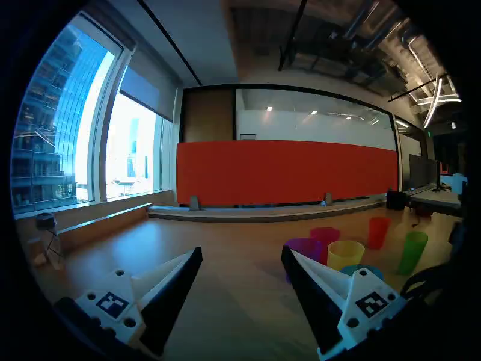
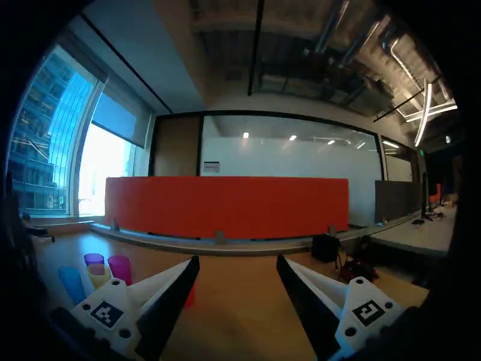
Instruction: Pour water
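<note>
Hovering over the wood surface (image 1: pixel 240 307), left gripper (image 1: pixel 241 249) and right gripper (image 2: pixel 237 259) have fingers spread, empty. Plastic cups (image 1: pixel 345 253) cluster just beyond left gripper; likely light, squashy, slick: pinch mid-wall gently.

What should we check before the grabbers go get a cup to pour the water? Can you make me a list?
1. Is the left gripper open and empty? Ok.
2. Is the right gripper open and empty? Ok.
3. Are the cups standing upright on the wooden table? Ok for the yellow cup, the green cup and the orange cup.
4. Is there water in any cup? Cannot tell: the camera sits too low to see inside them.
5. Is the left gripper lined up with a cup? Not ok: in the left gripper view the cups stand off to the right of its fingers.
</note>
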